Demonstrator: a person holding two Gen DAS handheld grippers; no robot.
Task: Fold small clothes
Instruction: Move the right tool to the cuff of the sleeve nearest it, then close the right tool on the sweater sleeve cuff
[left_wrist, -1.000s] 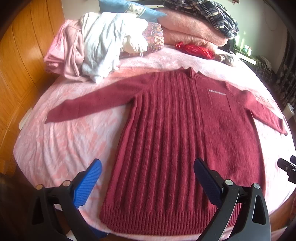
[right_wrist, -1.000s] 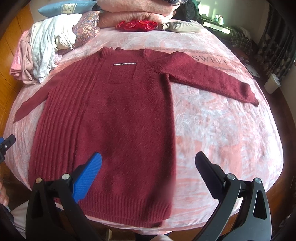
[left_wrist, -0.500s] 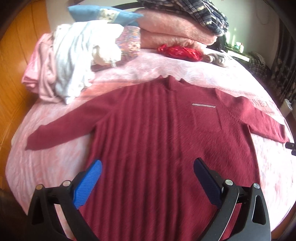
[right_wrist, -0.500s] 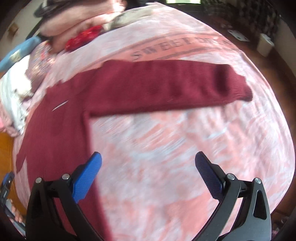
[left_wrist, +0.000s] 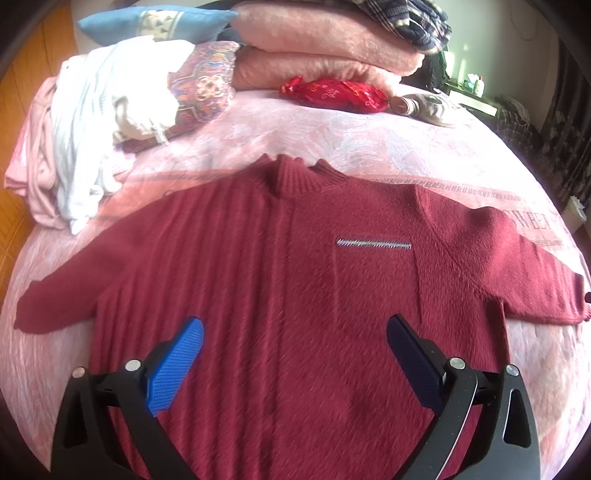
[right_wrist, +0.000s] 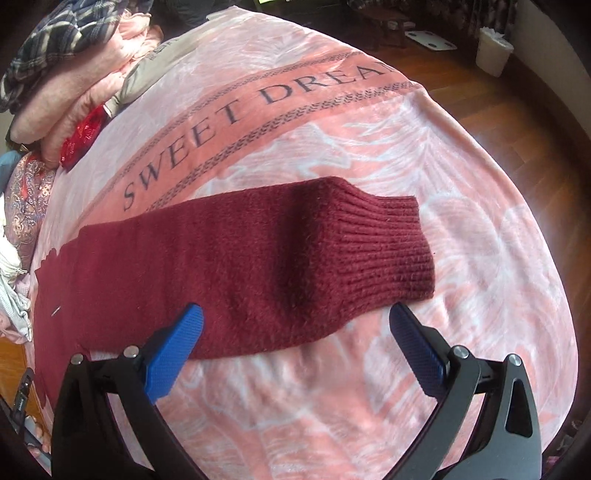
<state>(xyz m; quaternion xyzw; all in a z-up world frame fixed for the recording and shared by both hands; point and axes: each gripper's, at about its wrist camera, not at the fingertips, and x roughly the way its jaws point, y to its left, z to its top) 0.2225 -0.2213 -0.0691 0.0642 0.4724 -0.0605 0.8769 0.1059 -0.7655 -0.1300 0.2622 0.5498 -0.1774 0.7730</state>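
Over the flat-spread dark red knitted sweater (left_wrist: 295, 295), the left gripper (left_wrist: 293, 354) was held spread wide; the right gripper (right_wrist: 295, 343), equally spread, was held near the sleeve cuff (right_wrist: 384, 247).

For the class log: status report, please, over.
Left gripper open above dark red knitted sweater. Right gripper open by its ribbed cuff. Sweater flat, unfolded. Nothing blocking.

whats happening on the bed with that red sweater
A person is about to fold a maroon knit sweater spread flat, front up, on a pink "SWEET DREAMS" blanket. The left tool hangs open over the chest, holding nothing. The right tool is open too, at the sleeve near its ribbed cuff. No fold is made yet. A pile of other clothes sits at the far side.
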